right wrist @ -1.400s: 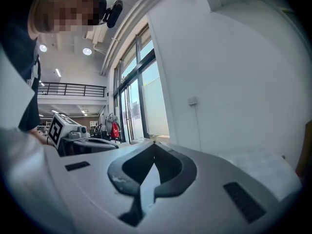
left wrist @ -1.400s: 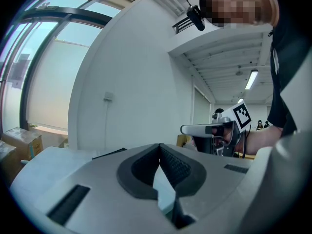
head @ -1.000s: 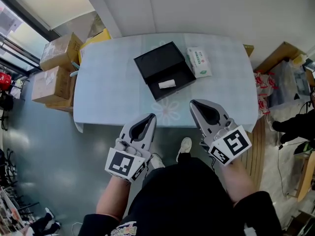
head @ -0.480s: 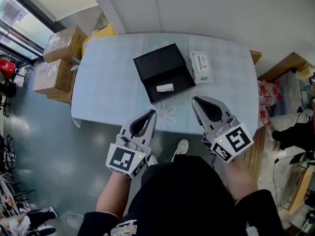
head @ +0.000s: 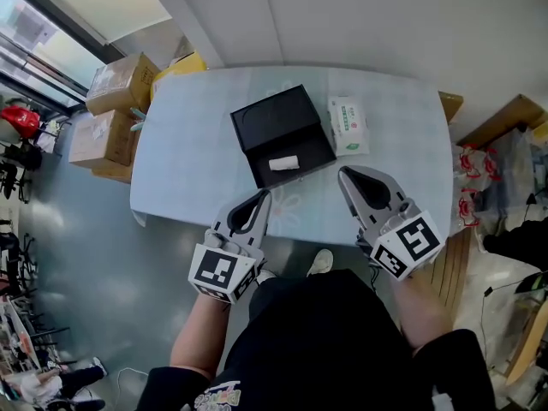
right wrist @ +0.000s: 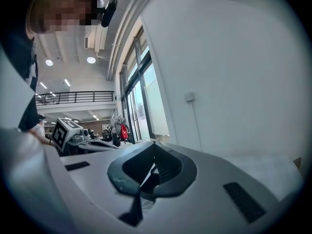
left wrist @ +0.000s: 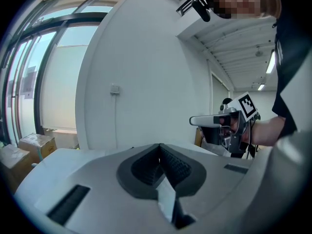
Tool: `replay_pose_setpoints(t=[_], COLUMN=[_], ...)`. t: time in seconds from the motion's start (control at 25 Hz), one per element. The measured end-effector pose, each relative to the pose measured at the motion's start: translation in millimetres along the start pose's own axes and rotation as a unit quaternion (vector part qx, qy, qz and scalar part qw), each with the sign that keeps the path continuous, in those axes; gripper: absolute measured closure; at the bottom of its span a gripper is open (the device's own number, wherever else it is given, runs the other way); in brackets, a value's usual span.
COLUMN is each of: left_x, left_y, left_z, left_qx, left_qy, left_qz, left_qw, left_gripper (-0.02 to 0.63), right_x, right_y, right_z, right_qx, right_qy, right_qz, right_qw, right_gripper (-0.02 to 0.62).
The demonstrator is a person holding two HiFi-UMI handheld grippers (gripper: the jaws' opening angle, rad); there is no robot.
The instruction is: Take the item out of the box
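Note:
An open black box [head: 282,133] lies on the pale blue table [head: 188,165] in the head view, its lid folded back toward the wall. A small white item [head: 283,163] rests in the box's near half. My left gripper [head: 263,198] hovers at the table's front edge, below and left of the box, shut with nothing in it. My right gripper [head: 343,175] hangs to the right of the box's near corner, also shut and empty. In the left gripper view my left gripper [left wrist: 158,145] points at a white wall. My right gripper [right wrist: 155,143] likewise faces the wall.
A white and green tissue pack [head: 348,125] lies right of the box. Cardboard boxes [head: 110,110] are stacked on the floor left of the table, with a yellow object [head: 181,64] behind. A white wall runs behind the table. Clutter sits at the right [head: 505,152].
The head view has shifted a little, so the table and box sit slightly lower and further right. Both grippers stay shut and close to the table's front edge.

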State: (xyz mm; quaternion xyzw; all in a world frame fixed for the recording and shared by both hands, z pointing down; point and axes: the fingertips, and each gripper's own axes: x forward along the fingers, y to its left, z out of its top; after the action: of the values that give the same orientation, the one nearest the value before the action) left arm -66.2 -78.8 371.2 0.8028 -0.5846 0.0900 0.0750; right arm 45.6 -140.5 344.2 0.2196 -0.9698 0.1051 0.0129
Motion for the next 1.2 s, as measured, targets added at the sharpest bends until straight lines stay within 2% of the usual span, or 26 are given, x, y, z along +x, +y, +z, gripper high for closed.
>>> replay_pose_setpoints(t=[0.36, 0.68, 1.2], left_x=[30, 55, 106], left_y=[0, 17, 49], left_z=[-4, -28, -83], left_qx=[0.033, 0.04, 0.063], left_qy=[0.03, 0.075, 0.155], left_qz=[-0.002, -0.003, -0.045], left_qw=[0.999, 0.9963, 0.9849], left_gripper=[0.597, 0.597, 0.597], right_x=[-17, -32, -23], right_y=[-33, -53, -86], right_z=[3, -3, -6], right_qx=[0.02, 0.035, 0.047], right_qy=[-0.012, -0.013, -0.005], right_qz=[-0.022, -0.054, -0.115], right_qw=[0.999, 0.998, 0.992], right_gripper=[0.586, 0.586, 0.586])
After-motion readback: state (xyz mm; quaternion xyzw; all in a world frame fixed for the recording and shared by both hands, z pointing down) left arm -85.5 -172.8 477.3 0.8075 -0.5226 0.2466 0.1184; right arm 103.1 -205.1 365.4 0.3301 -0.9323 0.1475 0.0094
